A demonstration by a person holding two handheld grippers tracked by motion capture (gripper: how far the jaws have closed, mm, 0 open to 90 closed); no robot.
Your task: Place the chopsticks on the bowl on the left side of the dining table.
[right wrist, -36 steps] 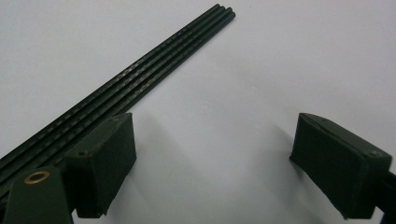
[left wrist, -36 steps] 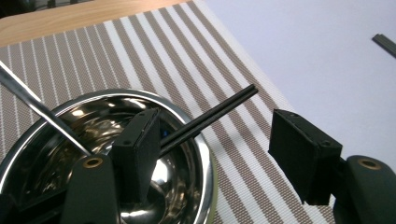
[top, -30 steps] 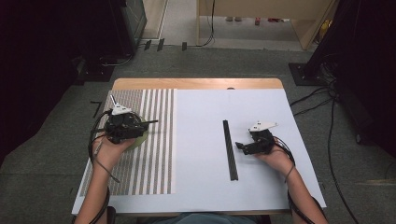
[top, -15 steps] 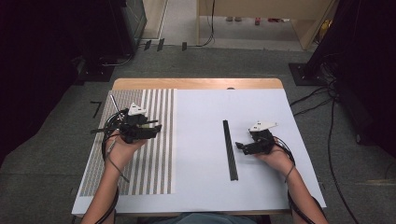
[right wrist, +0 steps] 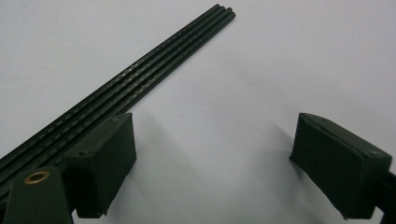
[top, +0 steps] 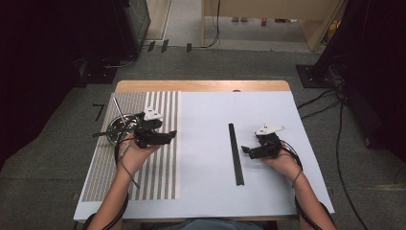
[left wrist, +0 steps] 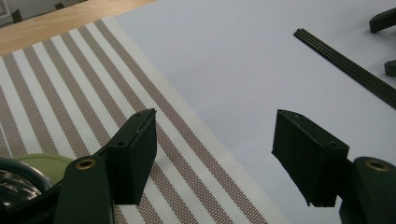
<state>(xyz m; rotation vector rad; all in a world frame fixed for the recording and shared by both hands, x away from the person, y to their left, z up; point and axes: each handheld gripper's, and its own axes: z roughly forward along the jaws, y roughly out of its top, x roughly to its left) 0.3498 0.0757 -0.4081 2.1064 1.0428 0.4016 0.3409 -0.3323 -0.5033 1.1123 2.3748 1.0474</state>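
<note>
A long black ribbed strip (top: 235, 153) lies on the white sheet (top: 206, 158), running from near to far. My right gripper (top: 247, 151) rests just to its right, open, with its jaws pointing left at the strip. In the right gripper view the strip (right wrist: 140, 79) runs past the left jaw, and the open right gripper (right wrist: 215, 163) holds nothing. My left gripper (top: 170, 137) hovers open over the right edge of the striped mat (top: 158, 172). In the left gripper view the left gripper (left wrist: 215, 158) is empty, with the strip (left wrist: 350, 70) far off.
A round metal object with a thin rod (top: 117, 128) sits on the striped mat behind the left hand; its rim (left wrist: 18, 172) shows at the lower left. The wooden table edge (top: 201, 86) runs along the far side. Cables trail on the floor at right.
My left gripper has moved to the right across the striped mat, away from the round metal object. The right gripper and the black strip have stayed put.
</note>
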